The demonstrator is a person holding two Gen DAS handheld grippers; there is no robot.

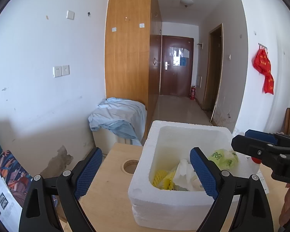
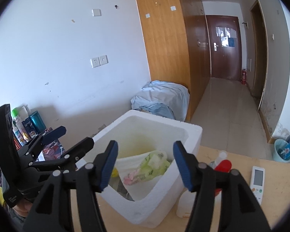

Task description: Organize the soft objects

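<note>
A white foam box [image 1: 164,203] sits on a pale wooden table [image 1: 110,193], its thick rim running close to the table's far edge. Left of the box the tabletop is bare apart from a round hole [image 1: 130,166], so there is free room on that side. On the right, a red-capped bottle [image 2: 223,165] stands just beside the box wall, with a white remote [image 2: 258,179] further out, and that side is tighter.

Inside the box lie the soft things: a green bag [image 2: 154,161] against the right wall, a white wad [image 1: 183,174] in the middle and yellow foam netting [image 1: 160,177] at the left (part of the pile is hidden behind a finger).

The left gripper [image 1: 146,174] is angled down at the box's near left corner, one finger over bare table, the other over the box interior; its jaws are spread wide with nothing gripped. The right gripper [image 2: 145,166] tilts down over the near rim, jaws parted and not pressing anything, the green bag lying loose below and beyond them. From the left wrist view the right gripper reaches in above the box's right rim. The two grippers hang near each other without touching.
</note>
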